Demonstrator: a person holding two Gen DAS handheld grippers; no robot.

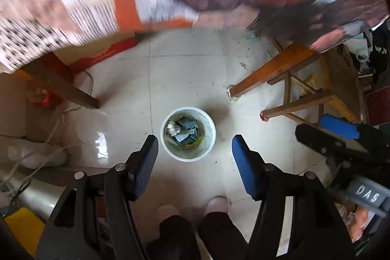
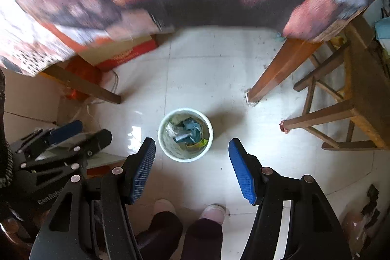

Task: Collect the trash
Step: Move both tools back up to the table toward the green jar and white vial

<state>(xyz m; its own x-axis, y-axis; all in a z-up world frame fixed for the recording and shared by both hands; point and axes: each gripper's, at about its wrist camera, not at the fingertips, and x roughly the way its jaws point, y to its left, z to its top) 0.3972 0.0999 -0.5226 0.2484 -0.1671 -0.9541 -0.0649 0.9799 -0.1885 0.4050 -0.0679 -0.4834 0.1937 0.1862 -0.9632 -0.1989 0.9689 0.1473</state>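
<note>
You're holding both grippers, left gripper [image 1: 195,145] and right gripper [image 2: 192,148], released and empty, pointing down over the white bin [image 1: 188,134]. It's sitting on the floor directly below, trash [image 1: 184,130] already inside; neither hand nearer.

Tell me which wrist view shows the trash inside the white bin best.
The right wrist view: the white bin sits a little larger there, and its crumpled blue, silver and yellow trash reads more clearly. The left wrist view shows the same bin and trash from above, slightly smaller.
</note>
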